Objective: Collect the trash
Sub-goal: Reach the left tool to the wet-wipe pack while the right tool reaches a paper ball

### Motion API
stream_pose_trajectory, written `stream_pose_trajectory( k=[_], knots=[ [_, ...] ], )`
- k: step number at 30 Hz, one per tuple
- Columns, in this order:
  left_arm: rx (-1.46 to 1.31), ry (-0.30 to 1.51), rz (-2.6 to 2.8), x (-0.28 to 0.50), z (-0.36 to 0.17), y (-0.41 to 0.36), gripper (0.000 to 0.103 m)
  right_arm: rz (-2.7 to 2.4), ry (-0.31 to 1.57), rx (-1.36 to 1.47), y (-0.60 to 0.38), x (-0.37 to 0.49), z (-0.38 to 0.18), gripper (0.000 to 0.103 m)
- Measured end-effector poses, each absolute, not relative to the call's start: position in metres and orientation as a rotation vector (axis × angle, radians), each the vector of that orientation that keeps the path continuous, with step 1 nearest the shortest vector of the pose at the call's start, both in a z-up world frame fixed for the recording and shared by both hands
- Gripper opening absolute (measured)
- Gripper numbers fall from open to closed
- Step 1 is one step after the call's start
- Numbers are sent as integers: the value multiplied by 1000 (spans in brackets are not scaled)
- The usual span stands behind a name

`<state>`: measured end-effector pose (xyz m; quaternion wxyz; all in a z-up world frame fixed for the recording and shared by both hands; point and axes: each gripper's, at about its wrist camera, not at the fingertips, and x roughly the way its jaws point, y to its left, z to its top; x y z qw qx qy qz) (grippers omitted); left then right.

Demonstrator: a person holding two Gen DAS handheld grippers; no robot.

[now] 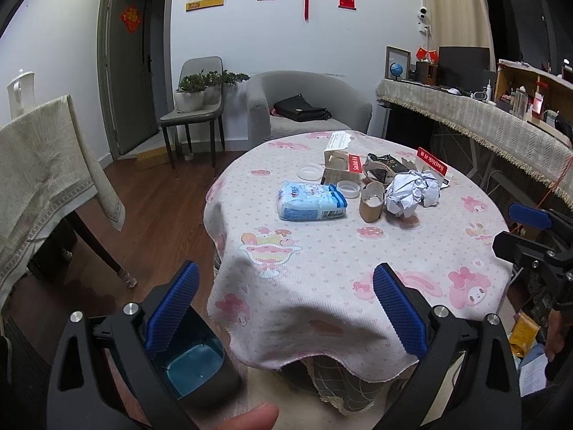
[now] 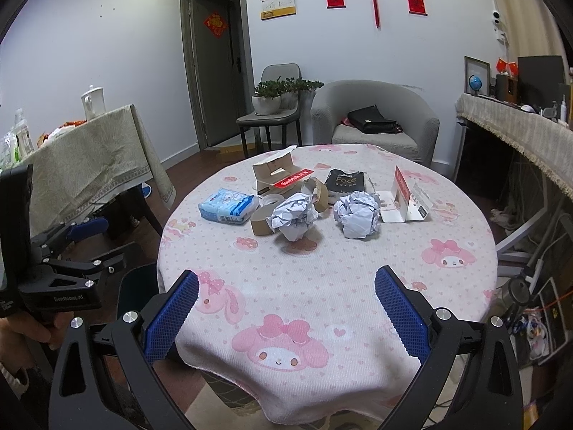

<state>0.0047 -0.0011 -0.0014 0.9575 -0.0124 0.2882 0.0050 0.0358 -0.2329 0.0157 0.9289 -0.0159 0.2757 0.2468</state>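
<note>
Trash sits clustered toward the far side of the round counter, which is draped in a pink cartoon cloth: two crumpled paper balls, a cardboard tape roll touching the nearer ball, a blue tissue pack to its left, an opened carton, a red SanDisk card and a dark Face pouch. The left hand-held gripper hovers off the counter's near edge, fingers apart, nothing between them, above a bin with a blue liner. The right hand-held gripper hangs over the near cloth, likewise spread and empty.
</note>
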Motion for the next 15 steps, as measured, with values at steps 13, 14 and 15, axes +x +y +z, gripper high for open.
stream_pose_trajectory(
  k=[13,14,15],
  knots=[
    [-114,608,-56,23,3,8,84,570,601,-31,-221,49,14,85],
    [-107,610,-59,25,3,7,84,575,604,-20,-222,53,14,83],
    [-99,612,-63,27,2,7,83,577,605,-14,-222,56,14,82]
  ],
)
